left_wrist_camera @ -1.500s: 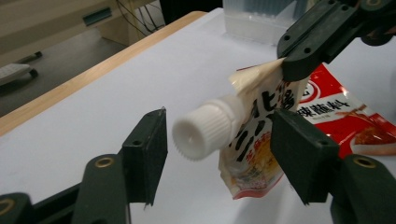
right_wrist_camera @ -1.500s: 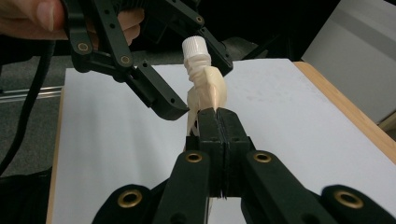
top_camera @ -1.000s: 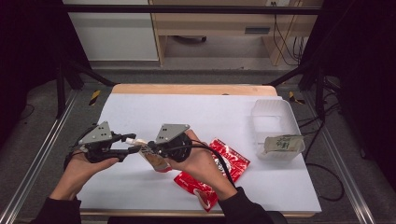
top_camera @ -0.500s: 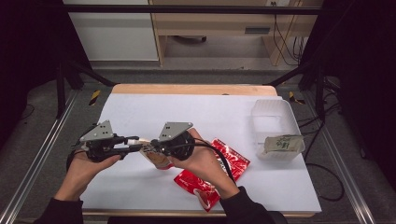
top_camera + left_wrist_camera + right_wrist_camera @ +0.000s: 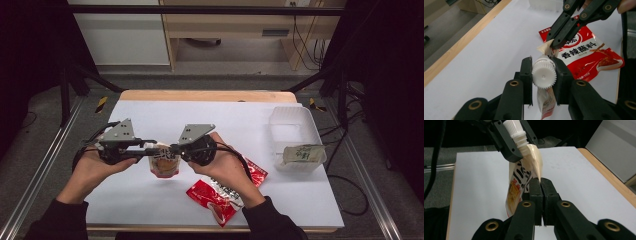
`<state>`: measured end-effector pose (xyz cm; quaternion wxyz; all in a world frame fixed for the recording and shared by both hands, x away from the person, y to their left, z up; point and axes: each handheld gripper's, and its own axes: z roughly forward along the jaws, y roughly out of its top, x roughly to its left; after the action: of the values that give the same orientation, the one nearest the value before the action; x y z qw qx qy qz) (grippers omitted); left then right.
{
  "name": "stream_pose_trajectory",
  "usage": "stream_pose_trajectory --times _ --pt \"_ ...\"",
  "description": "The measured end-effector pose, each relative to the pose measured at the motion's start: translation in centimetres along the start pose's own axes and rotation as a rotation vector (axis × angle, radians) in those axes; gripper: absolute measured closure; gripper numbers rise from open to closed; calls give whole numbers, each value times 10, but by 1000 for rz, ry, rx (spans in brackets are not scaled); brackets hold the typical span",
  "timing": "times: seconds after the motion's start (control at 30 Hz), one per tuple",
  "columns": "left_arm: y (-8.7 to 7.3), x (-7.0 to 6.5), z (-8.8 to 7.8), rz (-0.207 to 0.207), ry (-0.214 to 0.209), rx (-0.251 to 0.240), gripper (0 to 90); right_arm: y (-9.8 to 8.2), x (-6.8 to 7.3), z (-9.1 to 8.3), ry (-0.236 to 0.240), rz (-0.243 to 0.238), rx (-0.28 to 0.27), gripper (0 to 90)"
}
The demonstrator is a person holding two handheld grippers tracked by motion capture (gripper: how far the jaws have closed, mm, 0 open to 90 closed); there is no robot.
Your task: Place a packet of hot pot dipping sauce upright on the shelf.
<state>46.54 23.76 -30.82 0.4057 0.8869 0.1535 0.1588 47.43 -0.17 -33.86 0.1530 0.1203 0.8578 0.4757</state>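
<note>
Ridged white plastic cap (image 5: 544,75), glossy red foil packet (image 5: 586,56) (crinkled), matt white table (image 5: 240,120), wooden edge

Your spouted pouch (image 5: 164,164) hangs upright above the white bench (image 5: 240,125), orange and cream with dark lettering. Its white ribbed cap (image 5: 544,74) sits squeezed between the left claw's (image 5: 543,82) jaws, while the right claw (image 5: 541,185) pinches the pouch's upper edge.

The high view looks forward and down over the whole white surface (image 5: 240,125) from the person's side. Each gripper view sits close behind its own claw, the two facing one another, and all three share the spouted pouch (image 5: 164,165) held between them.
</note>
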Motion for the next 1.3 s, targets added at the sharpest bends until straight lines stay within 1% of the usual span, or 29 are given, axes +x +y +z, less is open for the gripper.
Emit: stream_pose_trajectory --times 0.07,0.13,0.2,0.23,0.3,0.37,0.47,0.5,0.57,0.6,0.63,0.67,0.73,0.77,0.83,0.9,0.97,1.03,1.13,1.17,1.2,1.27,1.3 --pt "7 0 1 19 2 9 726 1 -2 -3 -6 -4 13 884" --pt "10 -1 2 26 2 11 726 2 -4 -6 -9 -12 23 872" --pt "14 -1 3 36 4 17 726 3 -6 -9 -16 -14 33 829" --pt "14 -1 3 39 5 19 727 3 -7 -11 -21 -15 44 781" --pt "15 -1 2 39 5 12 727 1 -11 -14 -38 -12 66 650" --pt "16 0 2 40 0 6 727 -3 -14 -16 -55 -27 96 560" --pt "17 -1 3 46 -5 3 727 -6 -16 -17 -60 -43 134 431" --pt "18 -1 3 49 -7 2 727 -6 -16 -16 -57 -54 152 396" --pt "18 -2 5 51 -12 4 726 -5 -16 -15 -48 -68 175 371" --pt "19 -2 6 54 -15 7 726 -4 -16 -14 -38 -69 194 355" --pt "19 -2 7 58 -20 13 726 -3 -17 -12 -27 -82 211 348" --pt "19 -3 8 60 -19 15 727 -1 -17 -11 -28 -89 221 351" --pt "20 -4 10 67 -24 19 726 3 -16 -9 -8 -109 259 346" --pt "20 -4 11 70 -26 20 726 6 -17 -9 -5 -122 270 345" --pt "20 -4 13 71 -32 19 726 11 -17 -9 10 -127 287 365" --pt "20 -6 15 72 -37 19 726 15 -17 -9 19 -137 293 434" --pt "20 -7 17 76 -45 20 726 19 -17 -9 38 -162 314 491" --pt "20 -8 18 80 -49 24 726 23 -16 -8 38 -172 341 573" --pt "21 -9 19 75 -52 15 726 26 -14 -7 64 -174 356 677" --pt "21 -9 19 77 -56 12 726 26 -13 -6 62 -182 369 731" --pt "21 -9 20 71 -54 5 725 27 -13 -6 53 -193 381 756" --pt "21 -10 20 70 -54 2 725 28 -13 -4 51 -184 395 825" --pt "20 -9 21 70 -55 1 725 29 -13 -4 53 -192 407 853"
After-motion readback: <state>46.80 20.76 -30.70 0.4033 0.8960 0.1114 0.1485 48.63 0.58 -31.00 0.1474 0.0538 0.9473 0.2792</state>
